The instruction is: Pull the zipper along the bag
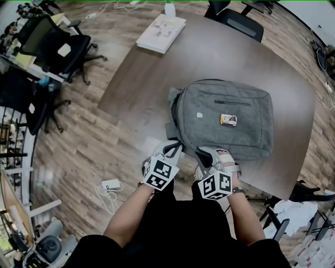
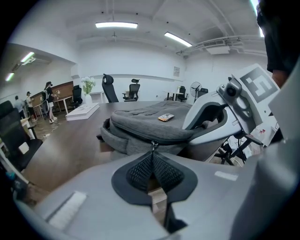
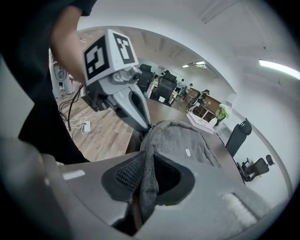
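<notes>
A grey backpack (image 1: 225,120) lies flat on the dark brown table (image 1: 157,78). Both grippers sit at the near edge of the backpack. My left gripper (image 1: 177,149) is shut on the zipper pull (image 2: 152,146), which hangs from the zipper line on the bag's near side (image 2: 150,126). To its right, my right gripper (image 1: 205,155) is shut on a fold of the bag's grey fabric (image 3: 146,183) pinched between its black pads (image 3: 126,173). The right gripper view shows the left gripper (image 3: 140,119) touching the bag's edge; the left gripper view shows the right gripper (image 2: 211,112) beside the bag.
A small orange tag (image 1: 228,120) lies on the backpack. A white box (image 1: 160,32) and a bottle (image 1: 169,9) stand at the table's far end. Office chairs (image 1: 57,49) (image 1: 238,18) stand around. A white power strip (image 1: 110,184) lies on the wooden floor.
</notes>
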